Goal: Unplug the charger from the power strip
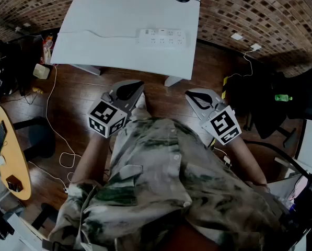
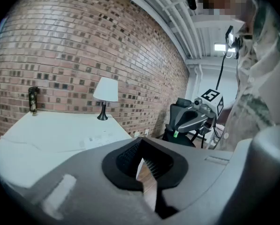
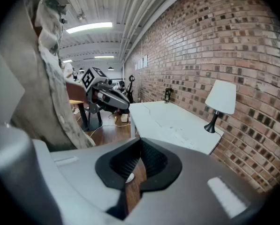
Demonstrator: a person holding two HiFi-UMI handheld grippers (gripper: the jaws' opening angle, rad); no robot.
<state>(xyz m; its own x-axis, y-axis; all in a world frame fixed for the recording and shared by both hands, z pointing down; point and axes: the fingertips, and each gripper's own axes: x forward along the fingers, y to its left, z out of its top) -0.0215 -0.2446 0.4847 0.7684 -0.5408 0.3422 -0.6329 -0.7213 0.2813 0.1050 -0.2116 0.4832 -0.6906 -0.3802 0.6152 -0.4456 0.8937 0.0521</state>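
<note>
A brown brick wall (image 1: 260,9) and a dark wooden plank floor (image 1: 82,93) frame a white rectangular worktop (image 1: 108,51) that stands against the wall. On its right half lies a long white plastic power strip (image 1: 162,37), a flat bar with rows of sockets on its upper face (whether a charger sits in one of them is too small to tell). Its long axis runs left to right in the head view, roughly parallel to the worktop's front edge. A thin white cable (image 1: 93,34) leaves its left end and trails leftward across the top.

A table lamp with a white shade and black stem (image 2: 105,90) stands at the back of the worktop, close to the wall. A person in a mottled green-and-cream shirt (image 1: 166,177) stands on the floor short of the worktop, well apart from the strip. The left tongs (image 1: 130,90) are pressed together with nothing between them. The right tongs (image 1: 198,97) are likewise pressed together and empty. Both point toward the worktop. A round yellow wooden table (image 1: 1,156) stands at the far left, and a loose white cord (image 1: 56,135) lies on the floor.
</note>
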